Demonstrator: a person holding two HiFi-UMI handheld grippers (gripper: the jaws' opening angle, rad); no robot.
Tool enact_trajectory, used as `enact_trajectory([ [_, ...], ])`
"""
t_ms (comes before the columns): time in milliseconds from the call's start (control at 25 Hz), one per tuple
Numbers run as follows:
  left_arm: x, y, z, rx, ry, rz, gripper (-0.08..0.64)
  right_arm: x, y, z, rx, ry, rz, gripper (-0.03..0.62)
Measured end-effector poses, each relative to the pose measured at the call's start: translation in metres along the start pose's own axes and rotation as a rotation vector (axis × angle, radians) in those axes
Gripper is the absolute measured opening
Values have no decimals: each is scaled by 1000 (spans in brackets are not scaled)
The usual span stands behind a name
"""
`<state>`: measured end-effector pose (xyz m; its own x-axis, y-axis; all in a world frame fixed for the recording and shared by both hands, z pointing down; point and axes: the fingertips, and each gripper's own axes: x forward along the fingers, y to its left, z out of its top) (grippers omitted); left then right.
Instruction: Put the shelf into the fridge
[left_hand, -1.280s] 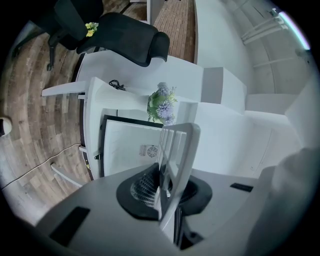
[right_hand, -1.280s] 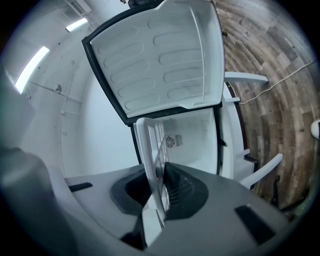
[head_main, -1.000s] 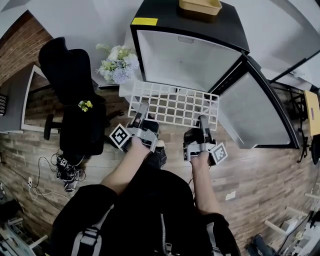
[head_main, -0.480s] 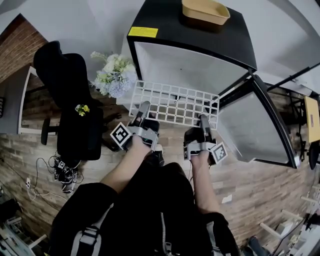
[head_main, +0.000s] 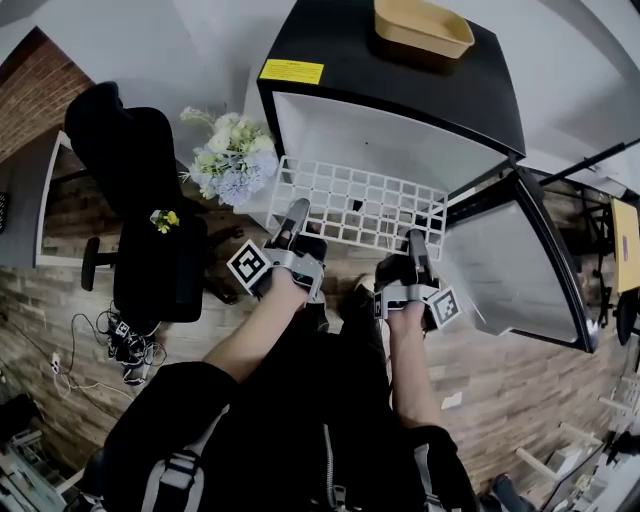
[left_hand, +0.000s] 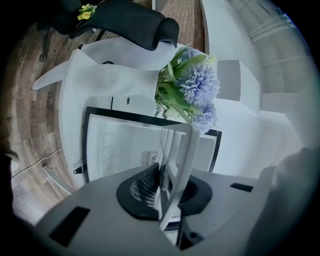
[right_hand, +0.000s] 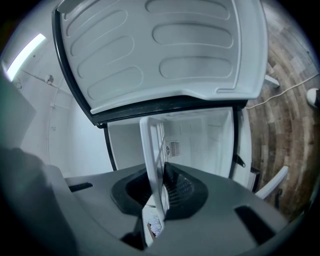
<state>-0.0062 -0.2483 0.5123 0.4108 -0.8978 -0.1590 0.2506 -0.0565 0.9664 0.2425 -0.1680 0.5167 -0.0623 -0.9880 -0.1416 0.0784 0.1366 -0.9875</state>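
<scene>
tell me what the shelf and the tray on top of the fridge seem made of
The shelf: white, matte, thick flat grid bars, so probably moulded plastic, possibly coated metal. The tray: yellowish, smooth, one piece with a rounded rim, likely plastic.

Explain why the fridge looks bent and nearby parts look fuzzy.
Head view: sharp, but the wide lens bows the edges of the fridge. Left gripper view: black corners ring the picture; the shelf edge close to the lens is soft, the flowers crisper. Right gripper view: the fridge door bulges like a dome.
</scene>
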Motion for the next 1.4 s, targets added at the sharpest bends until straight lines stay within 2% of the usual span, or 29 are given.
enact_trajectory([
  [400,16,4,-5,5,-9,-7,46,13,-3,14,-4,16,6,43],
  [1400,26,8,-1,9,-35,-8,44,26,-3,17,0,27,14,46],
])
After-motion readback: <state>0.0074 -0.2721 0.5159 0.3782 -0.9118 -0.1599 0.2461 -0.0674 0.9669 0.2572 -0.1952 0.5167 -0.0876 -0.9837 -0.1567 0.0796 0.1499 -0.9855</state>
